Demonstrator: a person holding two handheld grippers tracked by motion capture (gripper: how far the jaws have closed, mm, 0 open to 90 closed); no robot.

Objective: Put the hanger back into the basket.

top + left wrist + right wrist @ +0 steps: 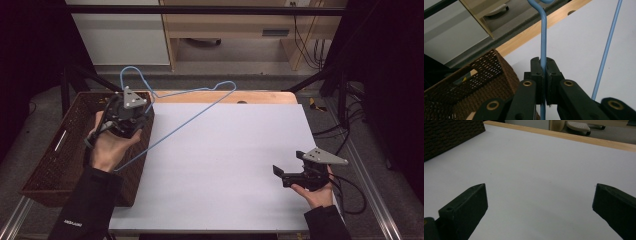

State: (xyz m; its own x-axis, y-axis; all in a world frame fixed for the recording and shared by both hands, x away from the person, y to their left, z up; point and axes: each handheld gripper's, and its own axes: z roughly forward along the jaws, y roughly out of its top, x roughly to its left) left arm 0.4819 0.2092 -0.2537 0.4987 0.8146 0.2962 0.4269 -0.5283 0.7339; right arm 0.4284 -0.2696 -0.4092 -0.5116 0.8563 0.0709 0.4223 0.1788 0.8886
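Observation:
A light-blue wire hanger (190,120) hangs tilted above the table's far left, its hook toward the far side. My left gripper (140,111) is over the right rim of the brown wicker basket (55,150) and is shut on the hanger. In the left gripper view the pads (543,65) pinch the hanger's neck (543,32) just below the hook, beside the basket (484,77). My right gripper (287,162) rests low at the table's near right, jaws wide apart. In the right gripper view it (540,192) has only bare table between the jaws.
The white table top (225,165) has a wooden strip (260,96) along its far edge. The basket stands on the left side, part over the table edge. Cables (350,195) trail off the right side. Cabinets (225,30) stand beyond the table.

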